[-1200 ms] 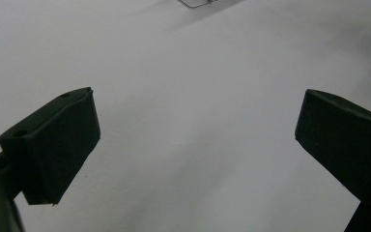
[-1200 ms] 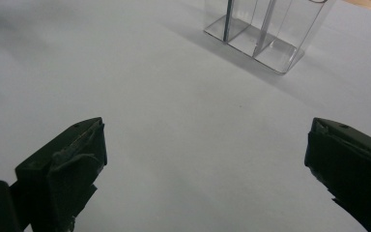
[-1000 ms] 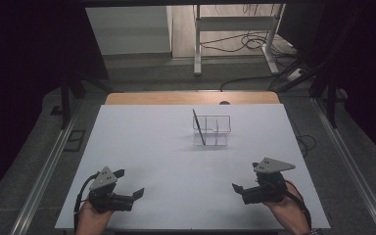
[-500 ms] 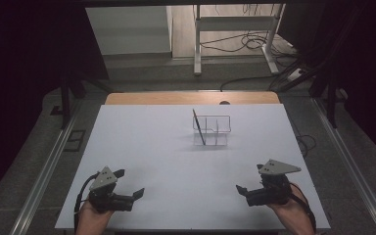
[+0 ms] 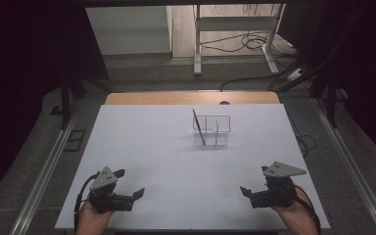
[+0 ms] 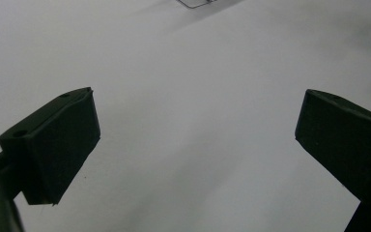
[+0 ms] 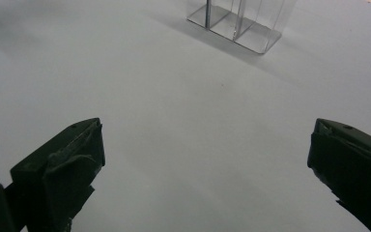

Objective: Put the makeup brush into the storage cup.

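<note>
A clear divided holder (image 5: 212,130) stands upright on the white desk (image 5: 166,147), right of centre toward the far edge. A thin dark stick (image 5: 199,127) leans in its left compartment. The left gripper (image 5: 129,183) rests at the near left of the desk, jaws spread wide and holding nothing. The right gripper (image 5: 254,183) rests at the near right, jaws likewise wide apart and empty. Both grippers lie well apart from the holder.
</note>
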